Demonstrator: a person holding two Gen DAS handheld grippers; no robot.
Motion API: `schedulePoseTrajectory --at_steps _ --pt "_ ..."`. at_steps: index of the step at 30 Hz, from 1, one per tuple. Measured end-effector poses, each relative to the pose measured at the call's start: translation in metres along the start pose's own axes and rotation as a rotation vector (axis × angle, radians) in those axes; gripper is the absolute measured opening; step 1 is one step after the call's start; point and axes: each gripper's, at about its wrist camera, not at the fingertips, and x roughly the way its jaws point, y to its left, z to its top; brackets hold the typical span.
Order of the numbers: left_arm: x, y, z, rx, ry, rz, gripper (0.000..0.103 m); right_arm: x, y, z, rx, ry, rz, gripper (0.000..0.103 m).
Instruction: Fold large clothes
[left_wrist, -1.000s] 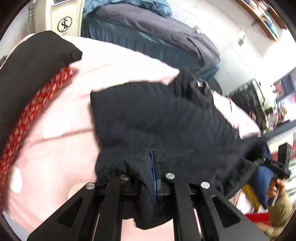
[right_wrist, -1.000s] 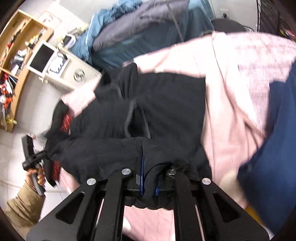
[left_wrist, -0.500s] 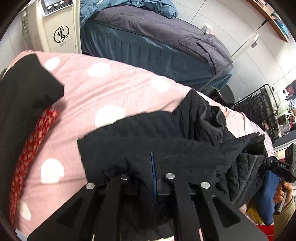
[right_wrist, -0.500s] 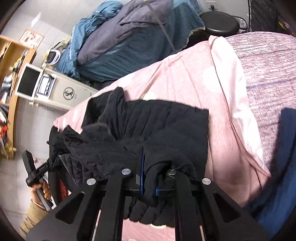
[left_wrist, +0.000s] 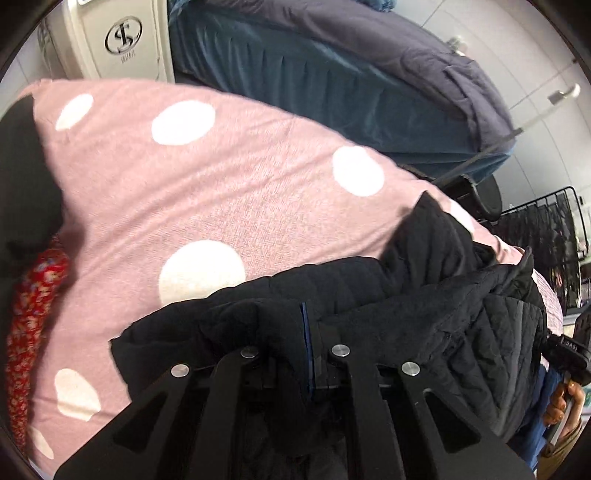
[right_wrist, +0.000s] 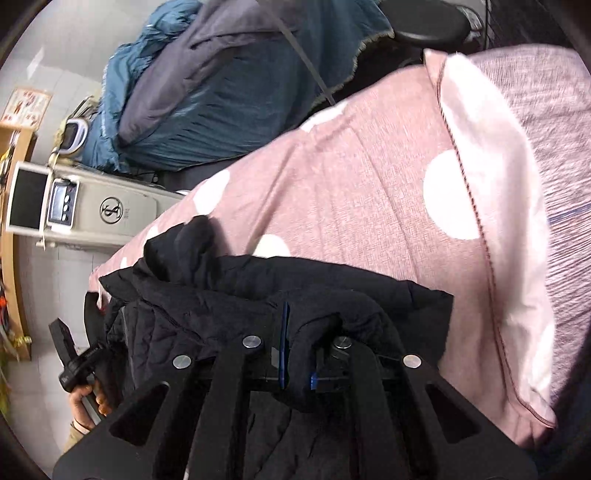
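Left tongs (left_wrist: 308, 354) clamped together on a bunched edge of the black quilted jacket (left_wrist: 424, 306), dark cloth pinched against a thin blue pad at the fingertips. Right tongs (right_wrist: 295, 354) likewise closed on another gathered edge of the same jacket (right_wrist: 258, 295), fabric folded over the blue pads. Jacket hanging in a loose heap between the two tongs, resting across the pink sheet with white dots (left_wrist: 229, 192) at its near side, quilted stitching visible on the part toward the other hand. Pink sheet (right_wrist: 369, 177) spread wide beyond the jacket, a paler turned-back hem along its right side in the right wrist view, next to a mauve ribbed cloth (right_wrist: 554, 122).

In the left wrist view: red patterned fabric (left_wrist: 29, 317) and another black cloth (left_wrist: 26, 177) at the left edge, lying on the pink sheet. Right hand (left_wrist: 561, 402) at the far right, gripping the handle of its tool. In the right wrist view: left hand (right_wrist: 86, 400) low at the left, fingers wrapped round a black handle.

Behind the sheet, a pile of teal and grey-purple bedding (right_wrist: 229, 85), also seen in the left wrist view (left_wrist: 351, 74). Beige appliance with a round logo (left_wrist: 123, 37) beside that pile; same appliance (right_wrist: 110, 214) carrying a small display panel in the right wrist view. Black round stool (right_wrist: 424, 22) beyond the pink sheet's far edge.
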Motion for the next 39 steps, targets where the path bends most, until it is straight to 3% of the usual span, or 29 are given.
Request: schedulePoseTrajectory --at_steps 9,13,17,20,23,26,27,30,31,33,36,39 --pt "0.034 0.01 0.004 -0.057 0.036 -0.004 0.011 0.039 -0.014 0.007 0.048 0.032 -0.019 0.008" --pt "0.035 0.019 0.002 -0.11 0.032 -0.047 0.011 0.043 -0.019 0.004 0.085 0.023 -0.001 0.01" --pt "0.028 0.029 -0.003 -0.155 0.017 -0.095 0.012 0.041 -0.026 0.004 0.135 0.025 0.05 0.012" --pt "0.013 0.036 -0.01 -0.21 -0.004 -0.131 0.015 0.037 -0.041 0.002 0.238 0.035 0.146 0.014" --pt "-0.003 0.046 -0.01 -0.237 -0.007 -0.191 0.019 0.031 -0.055 0.001 0.35 0.041 0.259 0.024" --pt "-0.025 0.065 -0.006 -0.327 -0.017 -0.328 0.03 0.022 -0.07 -0.002 0.491 0.028 0.41 0.053" --pt "-0.033 0.073 -0.006 -0.365 -0.029 -0.376 0.04 0.015 -0.076 -0.003 0.547 0.005 0.449 0.065" --pt "-0.063 0.089 -0.002 -0.439 -0.092 -0.466 0.056 -0.005 -0.085 -0.002 0.602 -0.026 0.472 0.069" --pt "-0.075 0.096 0.0 -0.451 -0.122 -0.469 0.064 -0.011 -0.086 -0.001 0.598 -0.028 0.457 0.07" --pt "-0.109 0.11 0.002 -0.439 -0.227 -0.398 0.077 -0.03 -0.087 0.0 0.569 -0.041 0.423 0.07" --pt "-0.144 0.117 0.004 -0.385 -0.293 -0.301 0.079 -0.057 -0.086 0.001 0.503 -0.07 0.372 0.071" --pt "-0.158 0.108 -0.005 -0.312 -0.292 -0.224 0.082 -0.086 -0.063 -0.008 0.318 -0.118 0.199 0.078"
